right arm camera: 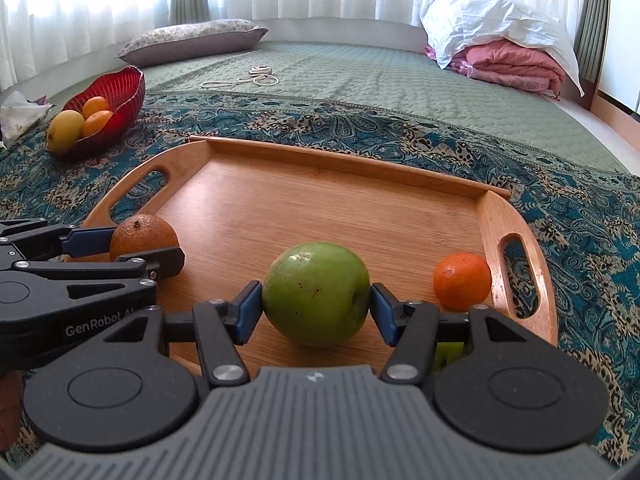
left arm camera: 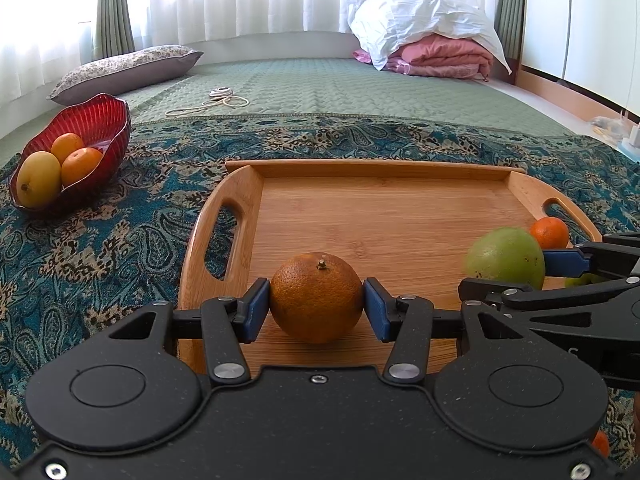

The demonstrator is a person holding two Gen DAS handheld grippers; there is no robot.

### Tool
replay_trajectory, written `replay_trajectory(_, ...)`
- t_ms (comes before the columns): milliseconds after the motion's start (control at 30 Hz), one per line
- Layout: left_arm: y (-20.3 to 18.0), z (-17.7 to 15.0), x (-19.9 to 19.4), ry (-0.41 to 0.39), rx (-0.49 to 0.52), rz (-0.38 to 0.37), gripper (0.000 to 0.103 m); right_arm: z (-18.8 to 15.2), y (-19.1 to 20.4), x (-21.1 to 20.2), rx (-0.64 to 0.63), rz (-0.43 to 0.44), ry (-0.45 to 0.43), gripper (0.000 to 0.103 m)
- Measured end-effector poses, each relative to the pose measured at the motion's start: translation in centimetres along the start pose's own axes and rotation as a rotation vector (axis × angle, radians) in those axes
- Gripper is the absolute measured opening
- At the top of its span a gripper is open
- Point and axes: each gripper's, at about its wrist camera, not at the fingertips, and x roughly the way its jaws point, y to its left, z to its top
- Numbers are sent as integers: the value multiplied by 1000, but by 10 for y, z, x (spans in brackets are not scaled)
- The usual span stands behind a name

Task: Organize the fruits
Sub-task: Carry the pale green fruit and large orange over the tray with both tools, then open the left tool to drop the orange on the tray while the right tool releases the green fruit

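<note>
A wooden tray point(left arm camera: 380, 200) point(right arm camera: 320, 184) lies on a patterned cloth. My left gripper point(left arm camera: 317, 306) is shut on a dull orange point(left arm camera: 317, 296), which also shows in the right wrist view point(right arm camera: 140, 236), over the tray's near left. My right gripper point(right arm camera: 316, 306) is shut on a green apple point(right arm camera: 316, 294) point(left arm camera: 505, 258) over the tray's near middle. A small bright orange point(right arm camera: 462, 280) point(left arm camera: 550, 233) sits on the tray by its right handle. A red bowl point(left arm camera: 100, 128) point(right arm camera: 116, 88) at the far left holds a yellow mango point(left arm camera: 39, 178) and two oranges.
A blue paisley cloth point(left arm camera: 120, 248) covers the near part of a green quilted bed. A pillow point(left arm camera: 128, 70), a white cord point(left arm camera: 216, 102) and folded pink bedding point(left arm camera: 444, 58) lie farther back. Something green point(right arm camera: 450, 354) shows behind my right finger.
</note>
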Motion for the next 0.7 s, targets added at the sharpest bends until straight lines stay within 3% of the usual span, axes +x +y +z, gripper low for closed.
replay_trajectory(300, 1, -1, 0, -1, 4, -7, 50, -3, -2, -3, -24, 11, -3, 62)
replay_trajectory(433, 2, -1, -2, -3, -2, -9, 50, -4, -3, -5, -13, 10, -12, 67)
replay_trajectory(500, 2, -2, -3, -3, -3, -4, 54, -4, -5, -7, -9, 7, -16, 72)
replay_trajectory(700, 6, -5, -10, -13, -11, -16, 68, -8, -9, -11, -4, -5, -22, 73)
